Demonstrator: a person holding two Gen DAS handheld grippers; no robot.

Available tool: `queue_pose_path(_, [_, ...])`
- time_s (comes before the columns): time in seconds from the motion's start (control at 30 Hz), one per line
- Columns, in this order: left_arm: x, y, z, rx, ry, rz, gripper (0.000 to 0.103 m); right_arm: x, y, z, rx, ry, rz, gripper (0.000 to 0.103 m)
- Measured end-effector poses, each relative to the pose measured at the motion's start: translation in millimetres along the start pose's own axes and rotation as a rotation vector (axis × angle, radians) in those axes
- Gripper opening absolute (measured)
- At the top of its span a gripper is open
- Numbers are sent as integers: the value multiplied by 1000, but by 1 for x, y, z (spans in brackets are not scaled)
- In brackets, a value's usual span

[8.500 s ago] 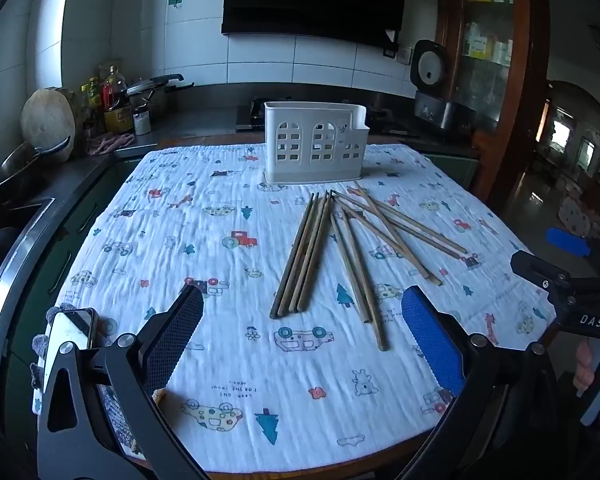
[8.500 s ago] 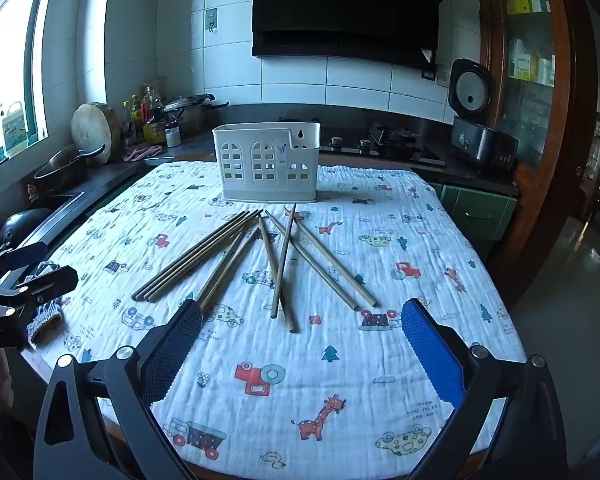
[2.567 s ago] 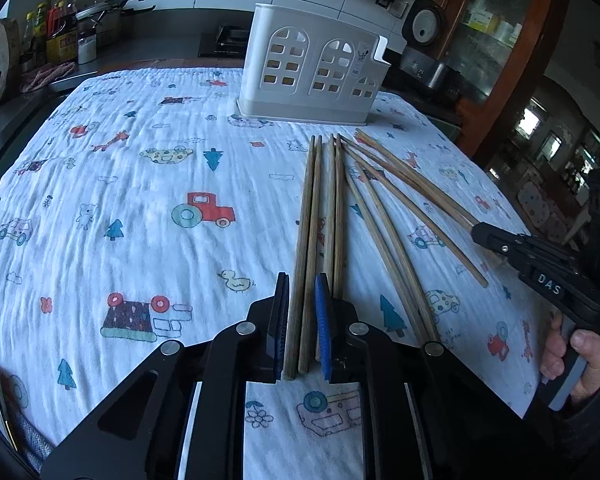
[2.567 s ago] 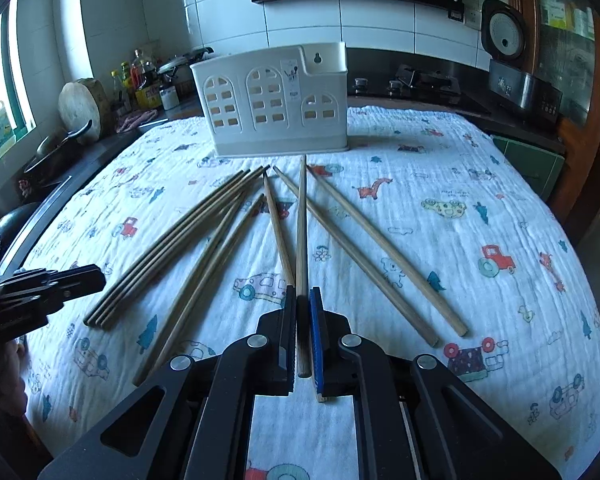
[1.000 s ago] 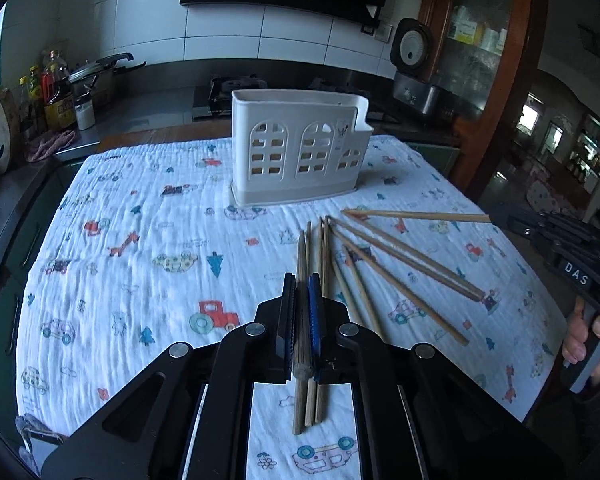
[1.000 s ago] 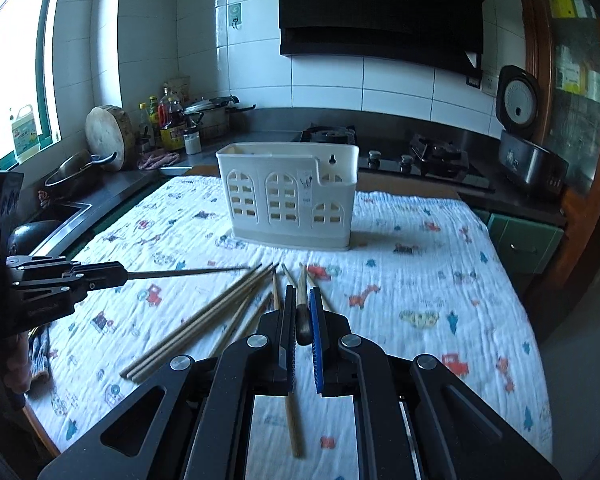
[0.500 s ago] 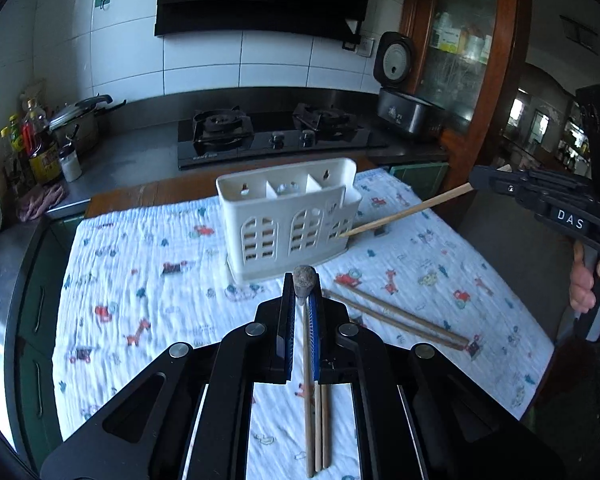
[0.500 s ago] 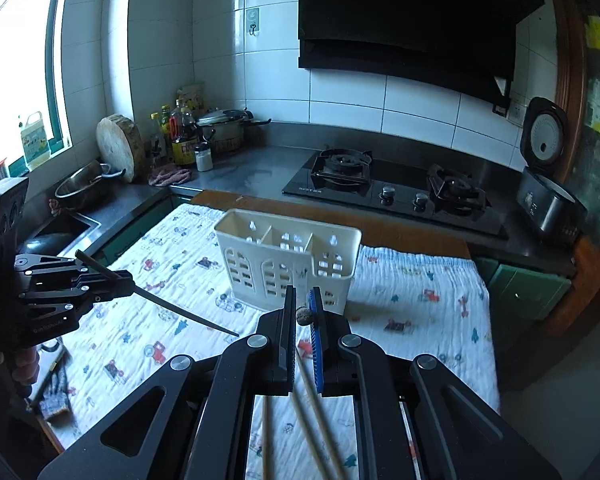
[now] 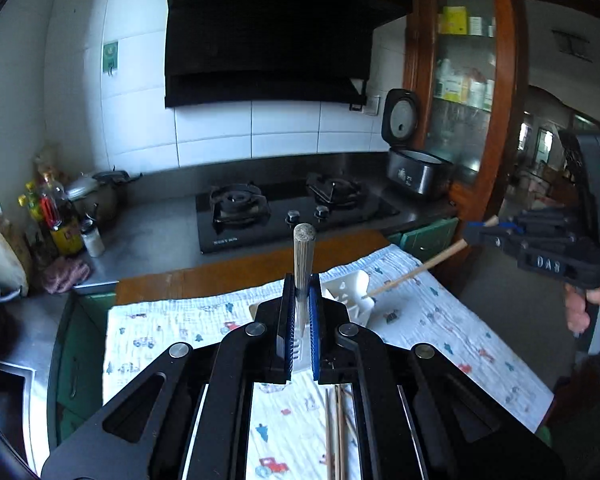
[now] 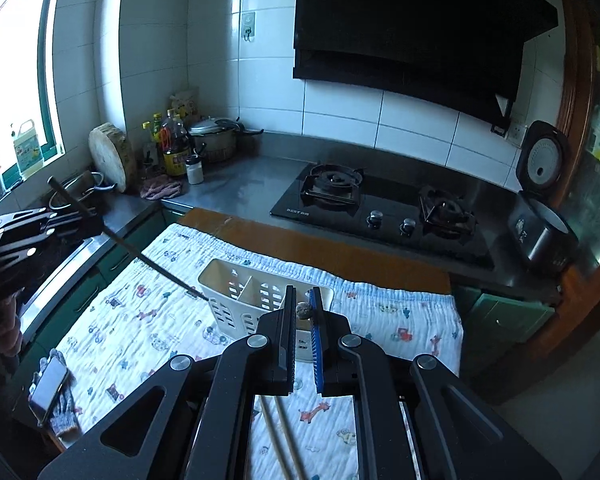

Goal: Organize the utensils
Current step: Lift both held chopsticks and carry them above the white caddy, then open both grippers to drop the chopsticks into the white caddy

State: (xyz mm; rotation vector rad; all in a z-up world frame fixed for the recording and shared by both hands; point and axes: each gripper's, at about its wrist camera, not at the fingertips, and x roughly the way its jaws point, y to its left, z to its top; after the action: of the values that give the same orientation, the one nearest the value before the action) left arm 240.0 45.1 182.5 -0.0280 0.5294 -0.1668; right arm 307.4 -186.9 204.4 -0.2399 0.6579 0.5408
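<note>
Both your grippers pinch a chopstick, tip down. The right gripper (image 10: 302,312) hangs over the holder (image 10: 236,292); the left chopstick (image 9: 303,256) tilts toward its near-left corner.

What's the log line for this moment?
left gripper: shut on chopstick | right gripper: shut on chopstick | both tips at caddy | rest on cloth

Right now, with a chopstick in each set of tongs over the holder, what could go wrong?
1. The left tongs pinch their chopstick near its top end, so the long free tip may swing and catch the holder's rim rather than drop in.
2. Both tips come in from opposite sides and could cross.
3. A push on the light holder could slide it on the cloth.
</note>
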Motion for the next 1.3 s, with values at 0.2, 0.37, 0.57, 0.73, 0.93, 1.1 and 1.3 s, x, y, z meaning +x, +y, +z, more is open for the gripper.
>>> queue_pose_path(0.2, [42, 23, 11, -68, 22, 43, 5, 37, -4, 2, -17, 65, -38, 7])
queue_pose_path(0.37, [52, 41, 14, -154, 15, -27, 5, 54, -9, 1, -15, 74, -30, 7])
queue_pose_path(0.57, [45, 38, 28, -131, -27, -2, 5, 67, -7, 7, -29, 118, -24, 7])
queue_pose_path(0.73, [42, 47, 39, -147, -62, 18, 5, 80, -4, 4, -53, 162, -49, 7])
queue_pose_path(0.93, [65, 61, 34, -196, -43, 32, 5, 91, -13, 1, -20, 170, -46, 7])
queue_pose_path(1.1, [98, 68, 17, -212, 35, 35, 5, 91, -16, -1, -12, 156, -43, 7])
queue_pose_path(1.3, [126, 70, -5, -223, 112, 27, 5, 76, -24, -1, 14, 92, -38, 15])
